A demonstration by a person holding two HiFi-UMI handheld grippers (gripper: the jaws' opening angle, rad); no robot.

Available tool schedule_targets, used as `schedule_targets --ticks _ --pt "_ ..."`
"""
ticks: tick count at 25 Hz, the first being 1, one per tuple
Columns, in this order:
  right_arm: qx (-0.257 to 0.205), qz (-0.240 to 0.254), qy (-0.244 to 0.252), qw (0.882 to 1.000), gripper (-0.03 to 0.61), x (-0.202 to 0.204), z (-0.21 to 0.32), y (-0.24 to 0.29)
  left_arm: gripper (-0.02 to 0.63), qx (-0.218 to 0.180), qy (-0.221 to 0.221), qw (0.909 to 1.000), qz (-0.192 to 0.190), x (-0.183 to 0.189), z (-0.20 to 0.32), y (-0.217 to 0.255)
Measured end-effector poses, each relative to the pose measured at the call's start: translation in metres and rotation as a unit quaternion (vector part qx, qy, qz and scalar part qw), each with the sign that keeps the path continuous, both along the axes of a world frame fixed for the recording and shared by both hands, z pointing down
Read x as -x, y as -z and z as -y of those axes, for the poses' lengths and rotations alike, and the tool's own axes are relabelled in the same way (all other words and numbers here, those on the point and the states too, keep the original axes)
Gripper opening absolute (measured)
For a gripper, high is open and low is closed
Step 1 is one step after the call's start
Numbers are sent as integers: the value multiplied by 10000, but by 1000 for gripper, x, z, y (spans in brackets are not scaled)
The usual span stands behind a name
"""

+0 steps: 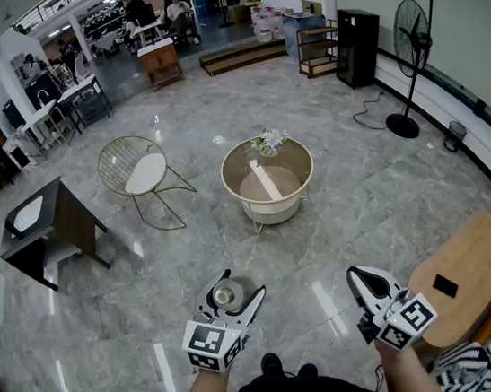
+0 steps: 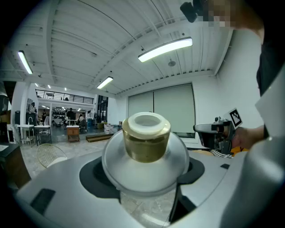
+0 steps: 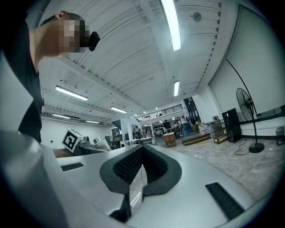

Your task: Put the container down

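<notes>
In the head view my left gripper [image 1: 231,288] is held low over the marble floor and is shut on the container [image 1: 227,295], a round pale jar with a gold neck and a white cap. In the left gripper view the container [image 2: 146,143] fills the space between the jaws, cap pointing away from the camera, with both grey jaws against its rounded body. My right gripper [image 1: 360,276] hangs to the right at about the same height. In the right gripper view the right gripper [image 3: 141,156] is shut, with its ribbed pads together and nothing between them.
A round table [image 1: 295,158] with white flowers stands ahead on the floor. A wire chair [image 1: 144,170] is to its left and a dark desk [image 1: 65,218] farther left. A wooden tabletop [image 1: 474,272] lies close at the right, and a standing fan [image 1: 407,41] is by the wall.
</notes>
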State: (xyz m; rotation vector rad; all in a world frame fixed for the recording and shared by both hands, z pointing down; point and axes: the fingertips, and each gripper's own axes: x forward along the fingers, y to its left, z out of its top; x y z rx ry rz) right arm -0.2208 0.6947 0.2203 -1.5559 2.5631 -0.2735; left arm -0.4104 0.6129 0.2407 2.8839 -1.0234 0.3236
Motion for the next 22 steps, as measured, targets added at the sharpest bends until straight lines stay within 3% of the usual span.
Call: schedule_targets --ticks 9,22 --pt "-48 110 416 9991 12 30 1 4 342 -157 148 9998 55 13 -5 12" --pt "-239 76 159 9996 12 -24 -29 15 342 -200 250 9995 56 -15 -29 11"
